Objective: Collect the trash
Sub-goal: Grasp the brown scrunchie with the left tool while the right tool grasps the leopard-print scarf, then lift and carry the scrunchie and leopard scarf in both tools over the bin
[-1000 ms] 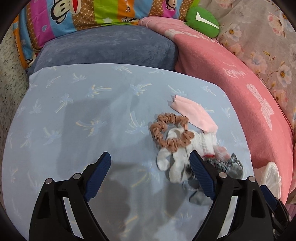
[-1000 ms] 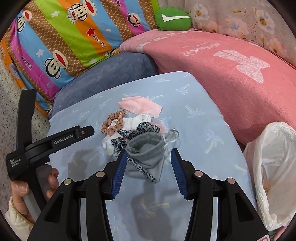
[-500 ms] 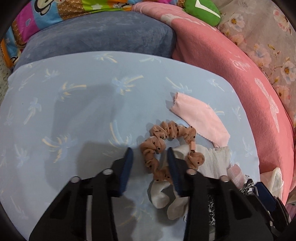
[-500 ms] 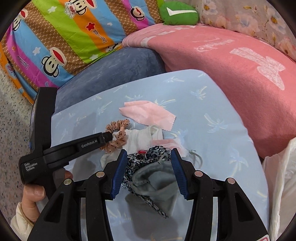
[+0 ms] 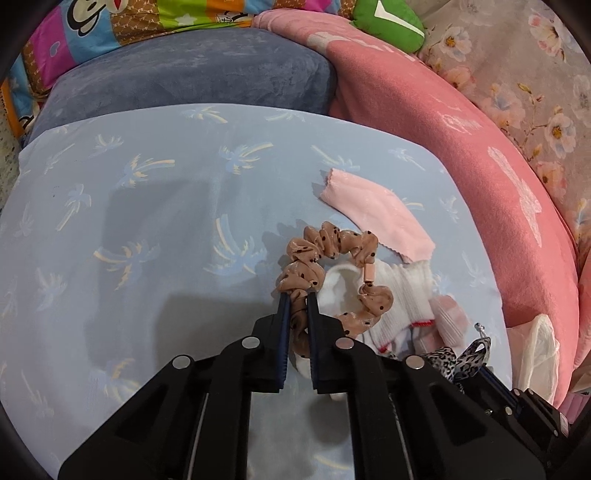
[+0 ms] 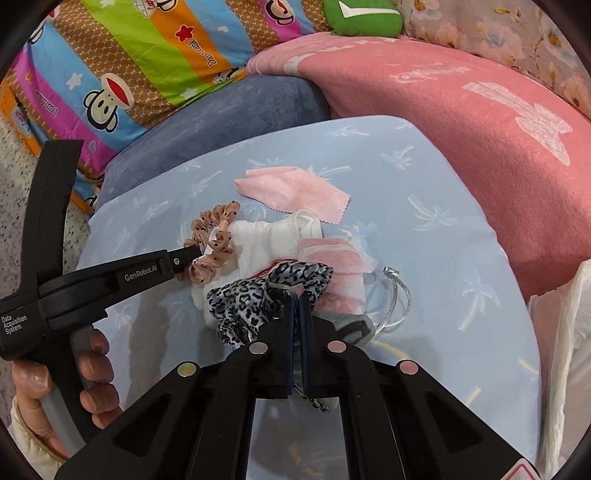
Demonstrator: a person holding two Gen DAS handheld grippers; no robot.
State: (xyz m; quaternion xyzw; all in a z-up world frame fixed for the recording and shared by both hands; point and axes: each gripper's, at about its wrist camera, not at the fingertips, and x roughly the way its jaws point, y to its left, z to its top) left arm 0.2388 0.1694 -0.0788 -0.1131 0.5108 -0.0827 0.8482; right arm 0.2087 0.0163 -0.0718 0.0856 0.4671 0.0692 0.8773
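A small pile of items lies on the light blue palm-print cushion (image 5: 147, 221). My left gripper (image 5: 296, 298) is shut on a brown dotted scrunchie (image 5: 332, 243), which rests partly on a white sock (image 5: 399, 291); the scrunchie also shows in the right wrist view (image 6: 214, 240). My right gripper (image 6: 295, 299) is shut on a leopard-print scrunchie (image 6: 266, 291), above a grey pouch (image 6: 354, 325) with a silver cord. A pink cloth (image 6: 295, 192) lies just beyond the pile. A white plastic bag (image 6: 557, 350) stands at the right.
A pink blanket (image 6: 461, 110) rises to the right and behind the cushion. A blue-grey cushion (image 6: 229, 114) and a striped monkey-print pillow (image 6: 129, 62) sit behind. A green pillow (image 6: 362, 18) lies at the back. A pink-white folded item (image 6: 332, 262) lies in the pile.
Both grippers have moved in and closed. The left shut on the brown scrunchie. The right shut on the leopard-print scrunchie, with the grey pouch now below it.
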